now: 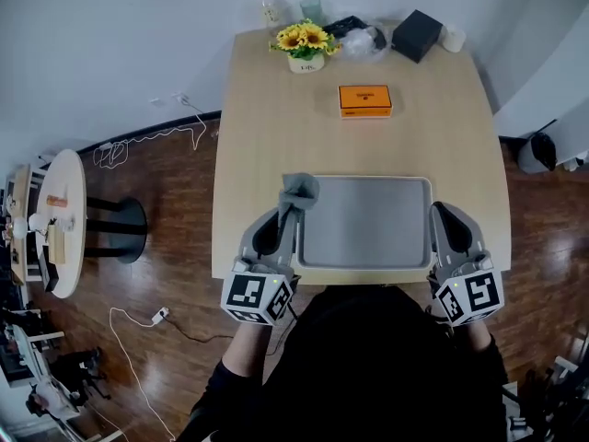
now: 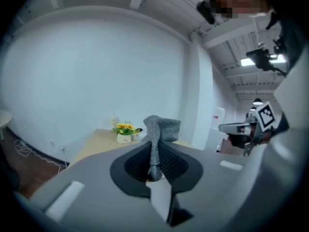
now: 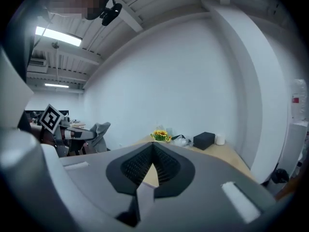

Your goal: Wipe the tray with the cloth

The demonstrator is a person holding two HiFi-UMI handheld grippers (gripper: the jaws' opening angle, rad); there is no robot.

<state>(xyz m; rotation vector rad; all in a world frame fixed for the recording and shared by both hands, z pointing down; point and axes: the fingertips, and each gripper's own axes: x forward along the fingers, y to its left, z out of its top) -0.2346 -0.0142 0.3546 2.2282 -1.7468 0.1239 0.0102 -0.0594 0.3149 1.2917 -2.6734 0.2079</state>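
Wooden table [image 1: 248, 136]: grey tray [image 1: 368, 224] at near edge, orange box [image 1: 364, 100] mid-table, sunflower pot [image 1: 306, 60], black box [image 1: 416, 35] at far edge.

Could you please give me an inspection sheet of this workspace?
Surface: light wooden table.
Job's things: grey tray at the near edge; grey cloth over its left corner.
Clutter: sunflower pot, orange box, black box, plastic bag at the far end.
Grippers: left gripper shut on the cloth; right gripper shut, empty, beside the tray's right edge.
Cables: white cables on the floor at left.
Surroundings: dark wood floor; round side table at left.
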